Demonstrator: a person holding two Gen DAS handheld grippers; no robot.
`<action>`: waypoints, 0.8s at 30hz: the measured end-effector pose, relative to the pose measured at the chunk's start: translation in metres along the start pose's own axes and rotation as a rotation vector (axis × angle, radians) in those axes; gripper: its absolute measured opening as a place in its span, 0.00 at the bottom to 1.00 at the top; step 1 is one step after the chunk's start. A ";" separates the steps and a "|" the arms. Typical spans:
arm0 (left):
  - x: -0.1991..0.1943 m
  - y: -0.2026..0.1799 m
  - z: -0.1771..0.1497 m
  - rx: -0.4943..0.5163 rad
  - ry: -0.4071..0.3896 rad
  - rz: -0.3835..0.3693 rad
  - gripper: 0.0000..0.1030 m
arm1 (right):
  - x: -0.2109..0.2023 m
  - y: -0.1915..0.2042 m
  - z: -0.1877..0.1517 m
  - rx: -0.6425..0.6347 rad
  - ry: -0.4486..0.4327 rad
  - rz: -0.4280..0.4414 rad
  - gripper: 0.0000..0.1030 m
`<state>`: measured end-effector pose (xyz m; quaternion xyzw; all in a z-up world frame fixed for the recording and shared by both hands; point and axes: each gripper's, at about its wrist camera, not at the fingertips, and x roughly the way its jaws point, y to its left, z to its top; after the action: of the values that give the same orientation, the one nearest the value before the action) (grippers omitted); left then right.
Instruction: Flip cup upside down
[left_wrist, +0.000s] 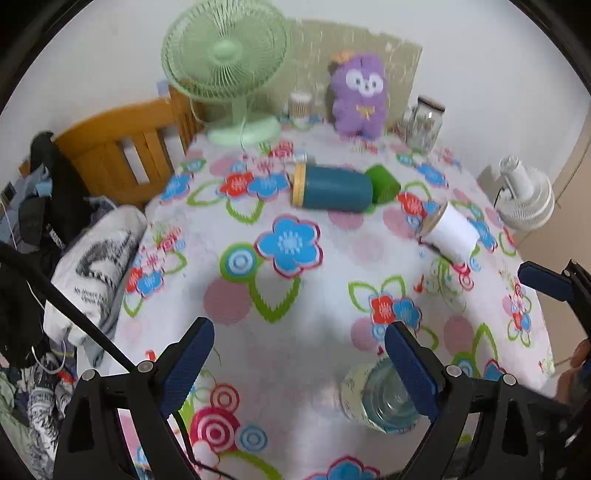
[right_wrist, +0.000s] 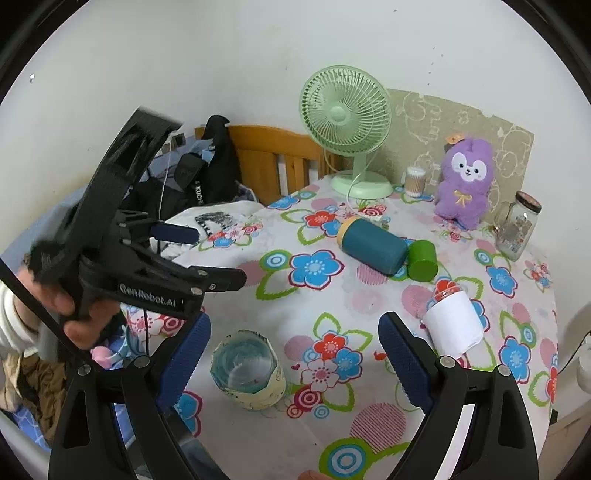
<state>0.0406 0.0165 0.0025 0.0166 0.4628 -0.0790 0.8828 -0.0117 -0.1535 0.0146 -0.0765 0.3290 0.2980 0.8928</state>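
Observation:
A clear glass cup (right_wrist: 248, 371) with a pale patterned sleeve stands on the flowered tablecloth (right_wrist: 332, 295), base up. In the left wrist view the cup (left_wrist: 373, 400) sits partly behind my right finger (left_wrist: 410, 365). My left gripper (left_wrist: 297, 362) is open and empty above the near table; it also shows in the right wrist view (right_wrist: 207, 254), raised at the left. My right gripper (right_wrist: 293, 356) is open and empty, the cup just inside its left finger (right_wrist: 184, 360). A white paper cup (right_wrist: 452, 325) lies on its side at the right.
A teal canister (right_wrist: 373, 245) and a green cup (right_wrist: 423, 260) lie on their sides mid-table. A green fan (right_wrist: 347, 125), purple plush (right_wrist: 465, 182), cotton-swab jar (right_wrist: 415, 181) and glass jar (right_wrist: 517, 225) stand at the back. A wooden chair (right_wrist: 273, 158) and clothes lie left.

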 end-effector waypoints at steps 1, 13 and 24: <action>-0.002 0.001 -0.004 0.002 -0.040 0.025 0.92 | -0.001 0.000 0.000 0.004 -0.002 0.001 0.91; -0.012 0.008 -0.031 -0.075 -0.274 0.081 0.96 | -0.007 0.003 0.000 0.047 -0.048 -0.019 0.94; -0.023 0.008 -0.045 -0.094 -0.393 0.092 1.00 | -0.005 -0.003 -0.007 0.128 -0.089 -0.028 0.95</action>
<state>-0.0078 0.0314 -0.0046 -0.0192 0.2835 -0.0186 0.9586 -0.0164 -0.1609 0.0123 -0.0104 0.3062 0.2672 0.9137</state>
